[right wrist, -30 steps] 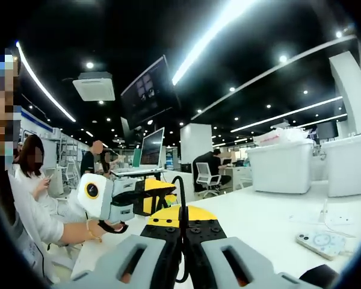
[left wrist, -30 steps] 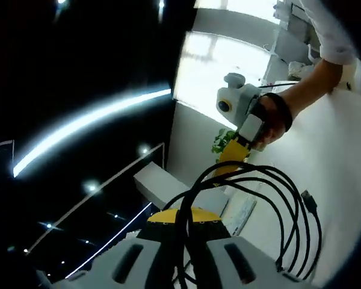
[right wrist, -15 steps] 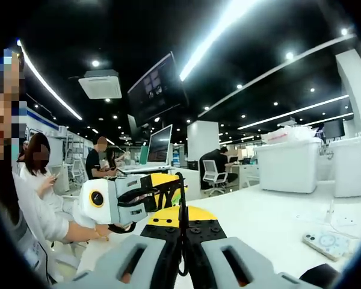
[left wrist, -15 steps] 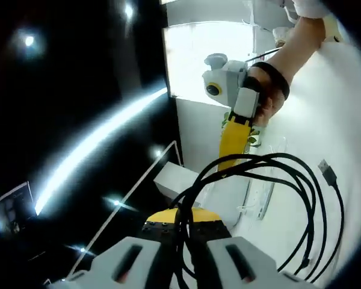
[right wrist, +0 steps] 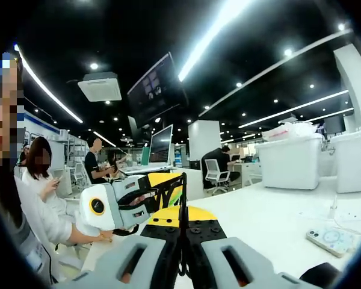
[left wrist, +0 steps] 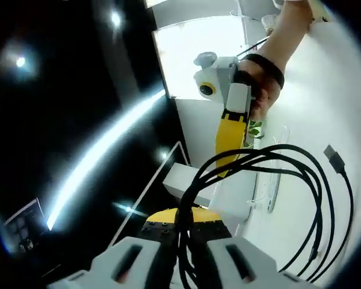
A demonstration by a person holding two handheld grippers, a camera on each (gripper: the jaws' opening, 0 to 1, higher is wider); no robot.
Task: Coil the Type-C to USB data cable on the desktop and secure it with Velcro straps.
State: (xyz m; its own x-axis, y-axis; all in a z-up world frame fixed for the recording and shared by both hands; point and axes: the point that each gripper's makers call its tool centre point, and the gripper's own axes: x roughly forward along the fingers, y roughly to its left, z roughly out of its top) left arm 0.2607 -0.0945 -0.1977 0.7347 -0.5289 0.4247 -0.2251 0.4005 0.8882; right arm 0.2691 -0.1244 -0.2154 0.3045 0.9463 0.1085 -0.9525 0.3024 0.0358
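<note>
- My left gripper (left wrist: pixel 183 253) is closed on the black cable (left wrist: pixel 301 180) loops, up above the bench (left wrist: pixel 325 108).
- My right gripper (right wrist: pixel 182 256) pinches the cable too.
- Loops could spring loose if I let go.

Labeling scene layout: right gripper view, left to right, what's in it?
Seated person in white → other gripper with its cable loops → monitor → seated person on office chair → white storage bin → phone on the white desk.
</note>
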